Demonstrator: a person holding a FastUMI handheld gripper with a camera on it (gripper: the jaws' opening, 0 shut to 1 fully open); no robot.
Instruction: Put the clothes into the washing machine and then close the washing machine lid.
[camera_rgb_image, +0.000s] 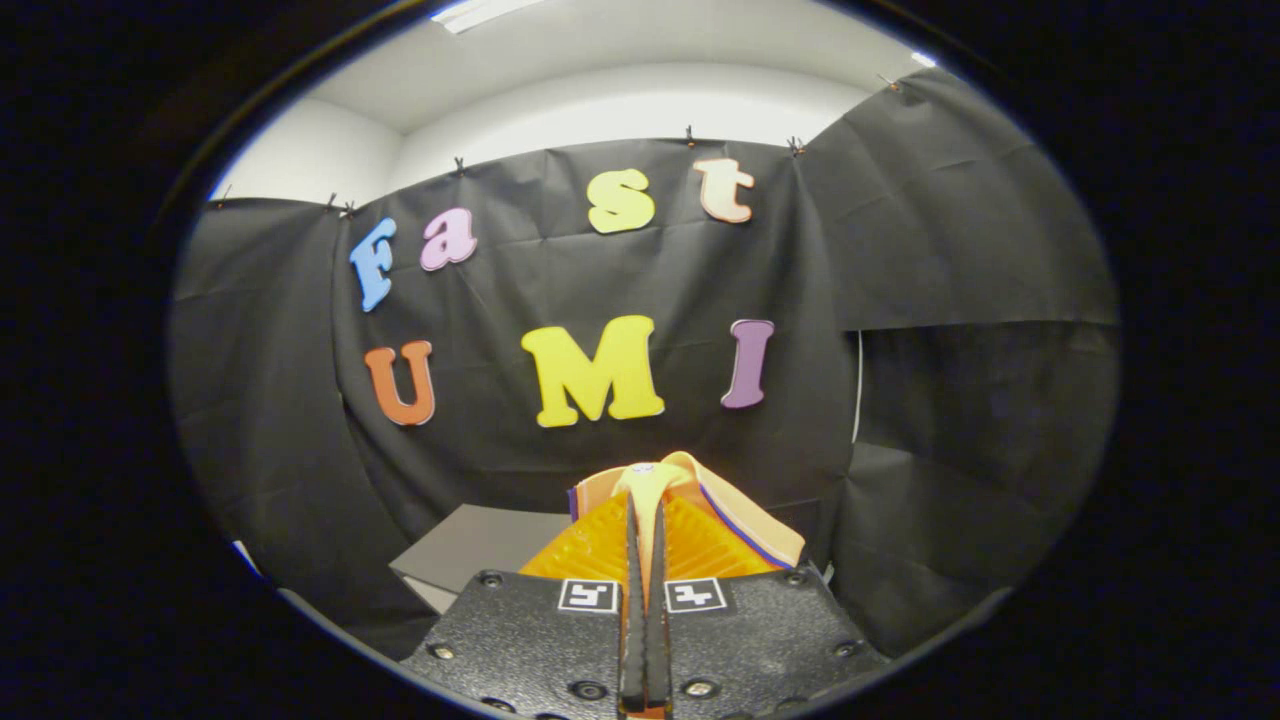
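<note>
My gripper is shut on a piece of clothing, a light orange garment with a dark blue trim. A thin fold of the cloth is pinched between the two fingers and bunches up over their tips. The rest of it drapes to the right of the fingers. The gripper is held up in the air, facing the booth's black cloth wall. Below and left of the fingers shows a grey flat-topped box, perhaps the washing machine; I cannot tell if its lid is up.
Black cloth wall stands straight ahead and wraps round both sides. A white wall and ceiling show above it. A thin white cord hangs down at the right seam of the cloth.
</note>
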